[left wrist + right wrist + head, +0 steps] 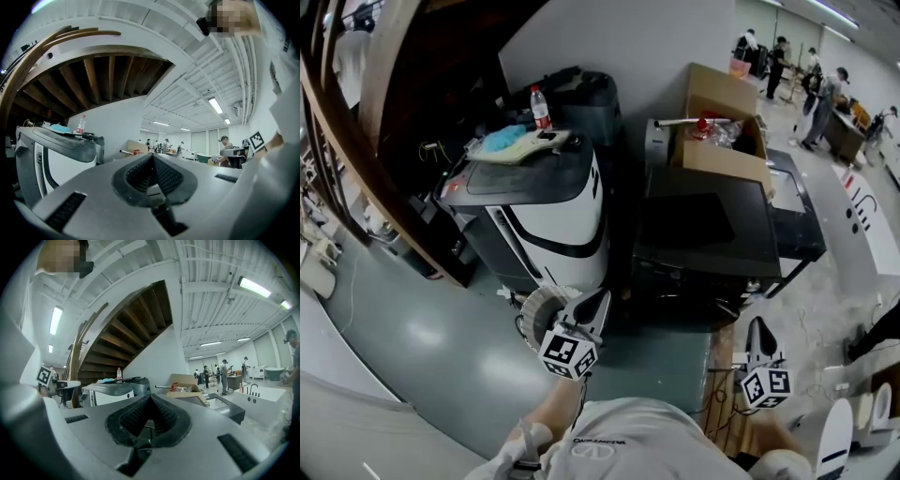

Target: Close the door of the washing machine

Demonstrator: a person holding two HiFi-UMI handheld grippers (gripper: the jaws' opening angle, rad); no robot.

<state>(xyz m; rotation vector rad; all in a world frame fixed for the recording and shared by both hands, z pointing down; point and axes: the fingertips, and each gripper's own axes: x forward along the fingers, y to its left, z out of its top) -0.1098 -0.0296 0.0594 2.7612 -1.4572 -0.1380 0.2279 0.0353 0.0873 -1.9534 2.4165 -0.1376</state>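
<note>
Overhead, a white ribbed ceiling (211, 305) spans a large room with a grey-green floor (422, 328) and a wooden stair (366, 141) at the left. One washing machine (548, 211) stands on that floor by the white wall, just left of one dark cabinet (703, 230) bearing one cardboard box (722, 122). One bottle (541, 106) stands on the machine's top. Two grippers show: the left gripper (598, 302), near the machine's front, and the right gripper (757, 330), both clenched on nothing.
</note>
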